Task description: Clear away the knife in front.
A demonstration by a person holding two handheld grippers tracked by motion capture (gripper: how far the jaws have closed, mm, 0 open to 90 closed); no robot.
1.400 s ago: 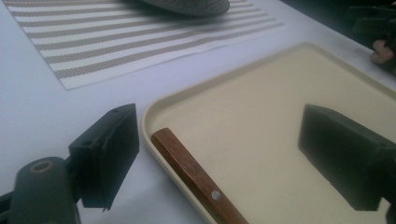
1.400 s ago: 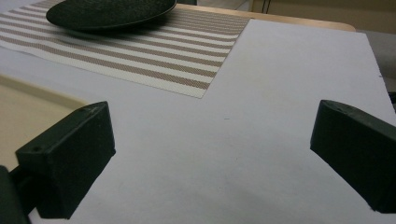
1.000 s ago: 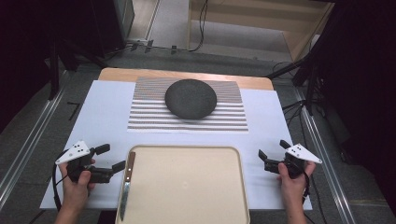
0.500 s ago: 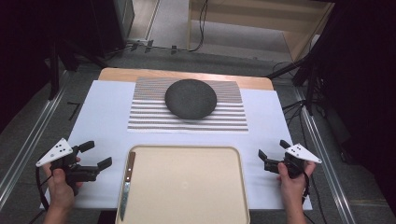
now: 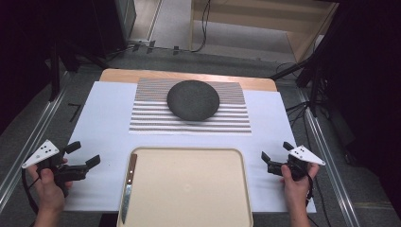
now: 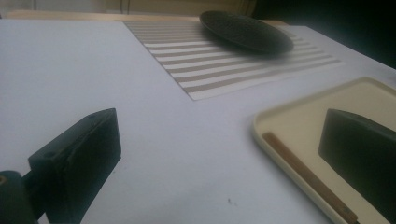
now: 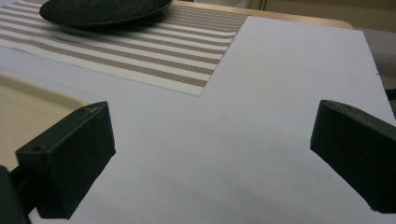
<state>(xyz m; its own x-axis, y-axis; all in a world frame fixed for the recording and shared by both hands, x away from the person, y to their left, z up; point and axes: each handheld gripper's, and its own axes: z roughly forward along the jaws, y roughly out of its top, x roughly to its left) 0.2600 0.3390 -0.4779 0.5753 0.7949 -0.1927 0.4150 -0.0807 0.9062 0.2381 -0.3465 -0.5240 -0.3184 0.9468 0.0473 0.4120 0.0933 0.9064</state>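
Left tongs (image 5: 86,154) gaping near knife (image 5: 127,188), tray (image 5: 189,156)

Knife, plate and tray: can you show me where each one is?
knife (image 5: 127,189), high view, on the blade, near its middle.
plate (image 5: 193,100), high view, on the middle of its dark top.
tray (image 5: 189,150), high view, on its far rim.

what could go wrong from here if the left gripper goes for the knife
The knife lies flat against the tray's raised left rim, so the open left gripper may catch the rim or slip off the thin blade. Its tip points toward the person, so a clumsy lift could swing it at the left hand.
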